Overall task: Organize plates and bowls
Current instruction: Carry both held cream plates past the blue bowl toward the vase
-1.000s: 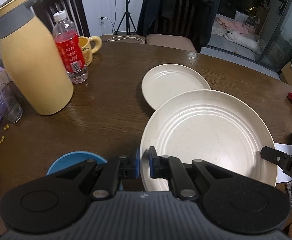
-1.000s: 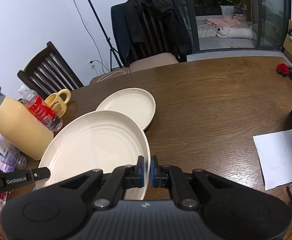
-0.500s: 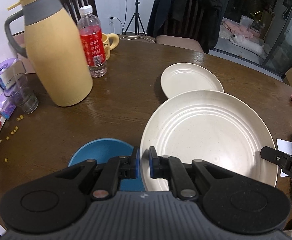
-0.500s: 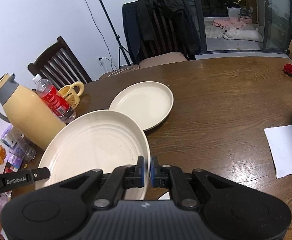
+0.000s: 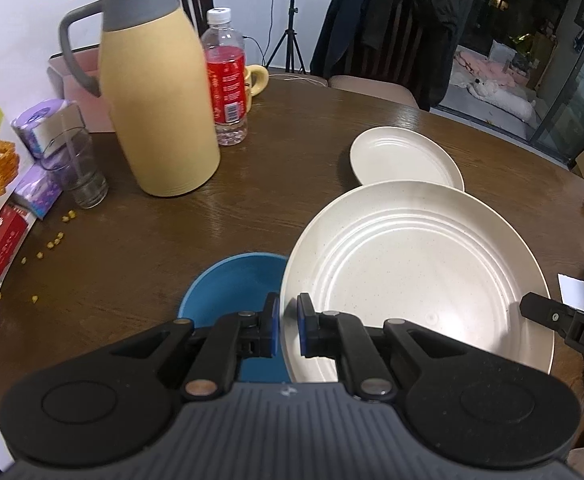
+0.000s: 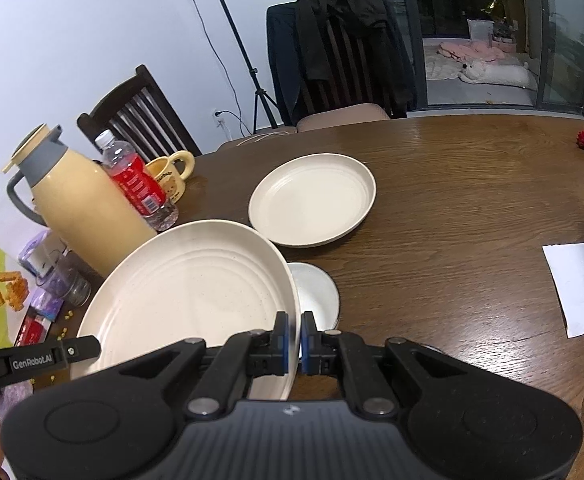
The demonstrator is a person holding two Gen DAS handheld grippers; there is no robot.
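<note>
Fingers of both grippers, left (image 5: 287,330) and right (image 6: 294,338), pinch our big plate's (image 5: 416,276) opposite rims, small plate (image 6: 312,200) lying ahead on the counter (image 6: 472,216).

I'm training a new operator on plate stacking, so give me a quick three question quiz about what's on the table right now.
1. True or false: both grippers are clamped on the same large cream plate.
2. Multiple choice: in the left wrist view, what shows just below the large plate's left edge? A) a blue bowl B) a glass tumbler C) a yellow mug
3. Fill in: the small cream plate lies flat on the ____.

Key:
1. True. The left gripper pinches one rim and the right gripper the opposite rim, jaws closed on it.
2. A, the blue bowl.
3. Table.
</note>
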